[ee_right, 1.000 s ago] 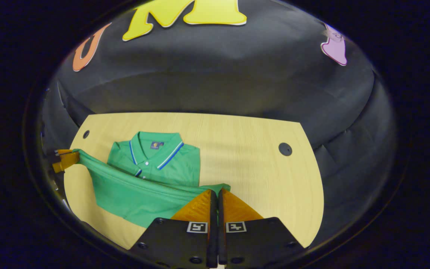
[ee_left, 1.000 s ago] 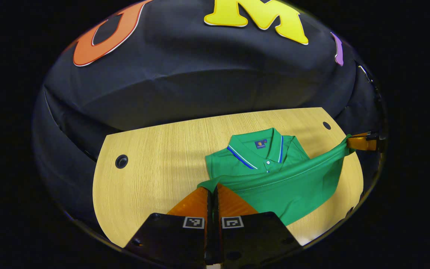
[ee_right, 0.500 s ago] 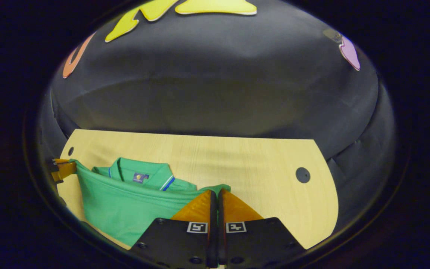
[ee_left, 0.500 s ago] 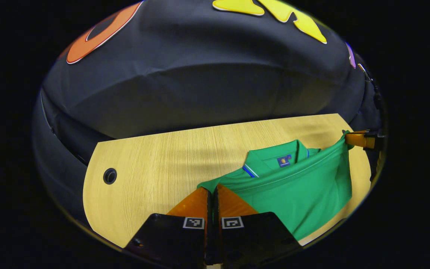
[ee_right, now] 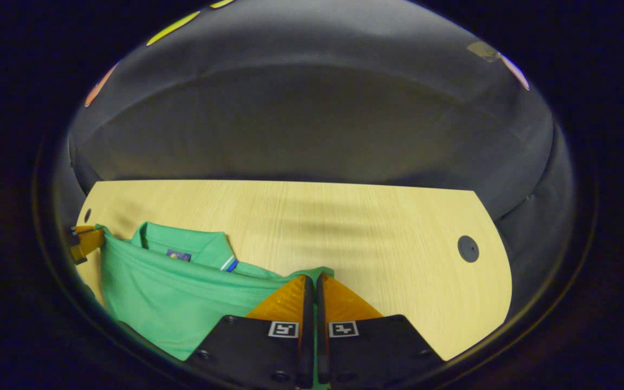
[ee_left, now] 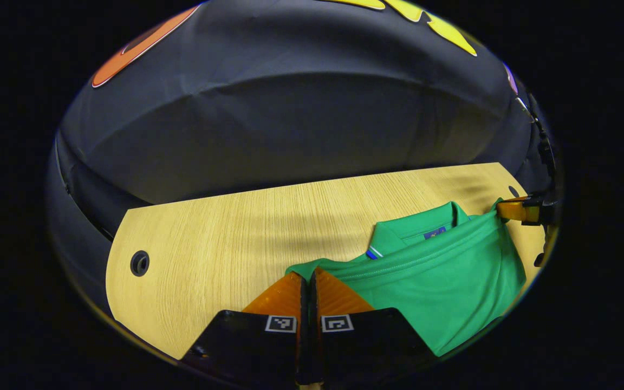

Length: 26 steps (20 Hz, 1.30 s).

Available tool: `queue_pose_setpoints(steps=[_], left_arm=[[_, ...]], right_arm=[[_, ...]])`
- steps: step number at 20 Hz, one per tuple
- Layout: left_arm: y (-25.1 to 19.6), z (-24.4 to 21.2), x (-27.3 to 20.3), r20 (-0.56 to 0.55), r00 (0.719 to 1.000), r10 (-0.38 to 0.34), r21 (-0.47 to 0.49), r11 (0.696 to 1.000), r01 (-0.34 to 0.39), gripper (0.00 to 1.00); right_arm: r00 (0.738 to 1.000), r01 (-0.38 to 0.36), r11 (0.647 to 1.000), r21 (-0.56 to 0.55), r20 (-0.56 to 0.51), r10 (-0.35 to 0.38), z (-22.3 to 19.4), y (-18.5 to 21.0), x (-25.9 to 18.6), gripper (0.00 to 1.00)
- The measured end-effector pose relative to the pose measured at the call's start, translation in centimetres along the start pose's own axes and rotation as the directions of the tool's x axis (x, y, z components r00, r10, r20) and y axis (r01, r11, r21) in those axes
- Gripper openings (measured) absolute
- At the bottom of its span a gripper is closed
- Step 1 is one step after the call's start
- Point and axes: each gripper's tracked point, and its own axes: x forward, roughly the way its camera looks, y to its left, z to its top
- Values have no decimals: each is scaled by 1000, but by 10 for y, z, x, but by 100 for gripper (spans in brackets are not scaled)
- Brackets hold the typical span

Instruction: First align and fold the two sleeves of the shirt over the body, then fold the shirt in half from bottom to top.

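Tabletop (ee_left: 225, 238): pale wood grain, backed by black cloth wall (ee_left: 290, 119). In the left gripper view one round cable hole (ee_left: 140, 263) sits near its left end; in the right gripper view a like hole (ee_right: 468, 248) sits near the right end.

Shirt (ee_left: 442, 276): green polo, lying on the tabletop. Its lower half is lifted and drawn up over the body, the hem stretched in a taut line between the two grippers. The collar (ee_left: 398, 238), with a blue-and-white stripe and a small blue neck label, shows just beyond the raised hem.

Left gripper (ee_left: 307, 277): jaws closed tight on the left corner of the hem; green cloth emerges right at the fingertips. In the right gripper view it appears at the far left edge (ee_right: 87, 242), pinching the same corner.

Right gripper (ee_right: 312, 279): jaws closed on the right corner of the hem, cloth bunched at the tips. In the left gripper view it appears at the far right edge (ee_left: 515, 209), gripping the shirt.
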Motion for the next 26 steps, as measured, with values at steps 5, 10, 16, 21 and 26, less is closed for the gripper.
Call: queue_pose_setpoints(steps=[5, 10, 16, 21, 26], left_arm=[[3, -1, 2, -3, 1000, 19, 14, 1000, -19, 5], [-4, 11, -19, 58, 998, -4, -81, 997, 9, 41], [4, 44, -109, 156, 986, 61, -130, 991, -41, 99], [-3, 72, -237, 280, 953, 117, -162, 984, -73, 98], [-22, 74, -362, 400, 904, 150, -171, 981, -88, 98]], right_arm=[[1000, -10, 1000, -17, -2, 10, -2, -4, 0, 14], [999, -21, 1000, -19, 37, 22, 13, -16, -34, 55], [986, -45, 999, -24, 159, 48, 42, -31, -132, 92], [945, -34, 998, -44, 323, 47, 59, -44, -257, 95], [870, -51, 999, -12, 490, 50, 51, -53, -392, 95]])
